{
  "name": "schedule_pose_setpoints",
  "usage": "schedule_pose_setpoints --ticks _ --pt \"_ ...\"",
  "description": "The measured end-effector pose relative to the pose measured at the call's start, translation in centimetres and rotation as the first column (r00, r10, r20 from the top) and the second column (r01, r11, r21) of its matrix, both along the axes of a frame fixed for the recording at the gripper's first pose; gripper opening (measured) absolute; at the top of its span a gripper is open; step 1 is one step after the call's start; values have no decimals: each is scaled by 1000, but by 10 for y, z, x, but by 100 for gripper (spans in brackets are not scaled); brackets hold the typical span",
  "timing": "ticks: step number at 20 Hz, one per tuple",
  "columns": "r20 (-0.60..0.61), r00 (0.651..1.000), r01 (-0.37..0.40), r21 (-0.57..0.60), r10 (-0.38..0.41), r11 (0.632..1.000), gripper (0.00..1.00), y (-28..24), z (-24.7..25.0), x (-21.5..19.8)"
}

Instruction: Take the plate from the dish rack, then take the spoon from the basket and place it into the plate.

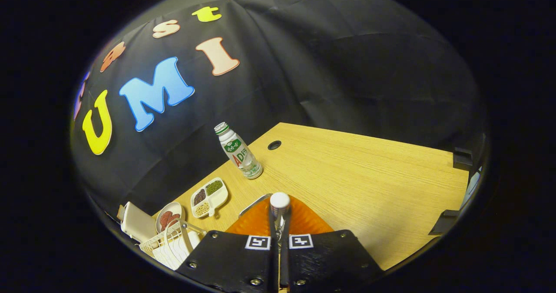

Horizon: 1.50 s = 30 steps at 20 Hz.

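The tool (279,223) is seen with its two black fingers (243,258) drawn almost together, and a slim upright object with a white rounded end, taken to be the spoon (279,201), is gripped in the narrow gap between them; both fingers are pressed against its stem. Directly beneath and just beyond the fingertips an orange plate (304,221) is seen lying on the wooden tabletop (369,184), partly hidden by the fingers. A thin grey strip is seen at the plate's left edge; what it is cannot be told. To the left of the fingers a white wire dish rack (171,243) is placed, with a white boxy object just behind it. Near the rack a small round dish holding dark red pieces (169,217) and a white divided tray of beans and grains (209,197) are set side by side. Further off, a plastic drink bottle (238,151) is stood on the tabletop, close to a round cable hole (274,145)
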State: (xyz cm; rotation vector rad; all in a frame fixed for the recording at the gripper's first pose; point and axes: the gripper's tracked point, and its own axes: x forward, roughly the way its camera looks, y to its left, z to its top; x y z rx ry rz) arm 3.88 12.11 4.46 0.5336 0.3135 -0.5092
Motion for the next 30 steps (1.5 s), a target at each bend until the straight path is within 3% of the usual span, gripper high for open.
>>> schedule_pose_setpoints --ticks 9,16,23,30 --pt "19 999 -28 -222 33 975 1 10 83 -11" --pt "53 992 -90 -332 114 939 1 53 142 -27" --pt "-13 955 -268 -458 295 847 1 139 159 -60" --pt "-74 862 -476 -460 501 750 1 245 128 -102"
